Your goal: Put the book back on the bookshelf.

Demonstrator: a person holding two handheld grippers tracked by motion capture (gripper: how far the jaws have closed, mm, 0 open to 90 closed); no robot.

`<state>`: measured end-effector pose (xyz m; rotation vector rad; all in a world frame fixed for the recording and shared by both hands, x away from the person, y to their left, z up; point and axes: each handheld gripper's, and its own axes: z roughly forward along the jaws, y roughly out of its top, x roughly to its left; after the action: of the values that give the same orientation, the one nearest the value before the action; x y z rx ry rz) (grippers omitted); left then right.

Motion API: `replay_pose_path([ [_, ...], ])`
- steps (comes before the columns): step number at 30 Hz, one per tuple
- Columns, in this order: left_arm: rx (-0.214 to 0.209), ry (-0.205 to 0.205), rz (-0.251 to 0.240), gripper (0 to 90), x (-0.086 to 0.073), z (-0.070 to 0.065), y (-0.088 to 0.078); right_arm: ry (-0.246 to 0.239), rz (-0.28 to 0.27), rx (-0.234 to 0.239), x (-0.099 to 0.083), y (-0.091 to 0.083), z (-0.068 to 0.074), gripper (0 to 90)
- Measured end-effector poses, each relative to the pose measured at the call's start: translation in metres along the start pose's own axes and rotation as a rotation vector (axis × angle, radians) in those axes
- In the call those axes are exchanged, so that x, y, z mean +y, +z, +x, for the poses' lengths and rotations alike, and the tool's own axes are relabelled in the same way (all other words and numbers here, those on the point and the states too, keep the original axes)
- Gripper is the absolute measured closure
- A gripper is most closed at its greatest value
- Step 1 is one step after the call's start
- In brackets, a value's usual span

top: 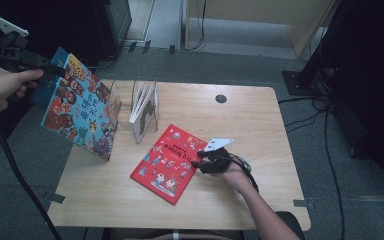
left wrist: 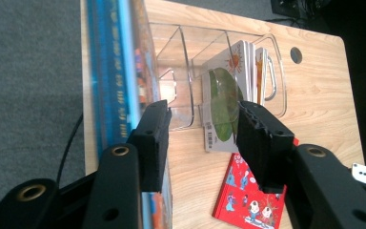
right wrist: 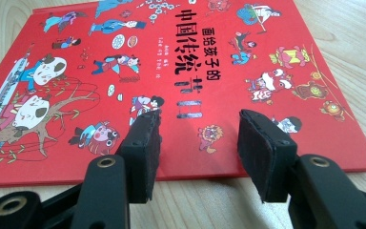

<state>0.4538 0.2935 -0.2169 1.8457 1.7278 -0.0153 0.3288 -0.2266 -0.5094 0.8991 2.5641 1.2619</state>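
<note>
While the left hand-held gripper [left wrist: 202, 138] gapes beside the blue book [left wrist: 116, 71], the right hand-held gripper [right wrist: 198, 148] hovers unclenched

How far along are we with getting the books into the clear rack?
Done: a white book stands in the rack. In hand: the blue book leans at the rack's left, left gripper open beside it; slotted or not, unclear. Left: the red book lies flat, right gripper open at its edge.

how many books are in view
3: a blue book standing at the table's left edge, a white book in the clear rack, a red book lying flat. More may be hidden.
</note>
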Motion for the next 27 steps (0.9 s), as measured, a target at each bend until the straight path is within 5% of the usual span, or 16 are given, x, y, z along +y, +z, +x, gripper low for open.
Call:
replay_pose_path([
  [3,-0.006,0.021,-0.033,53.7,-0.005,-0.006,-0.004,0.0,0.003,-0.004,0.0,-0.001,0.0,49.0],
  [13,-0.005,0.116,-0.022,54.0,-0.03,-0.037,0.0,0.001,0.02,-0.022,-0.001,-0.005,-0.001,48.1],
  [27,-0.054,0.218,0.008,51.7,-0.067,-0.066,0.029,0.001,0.022,-0.034,-0.001,-0.005,-0.002,48.3],
])
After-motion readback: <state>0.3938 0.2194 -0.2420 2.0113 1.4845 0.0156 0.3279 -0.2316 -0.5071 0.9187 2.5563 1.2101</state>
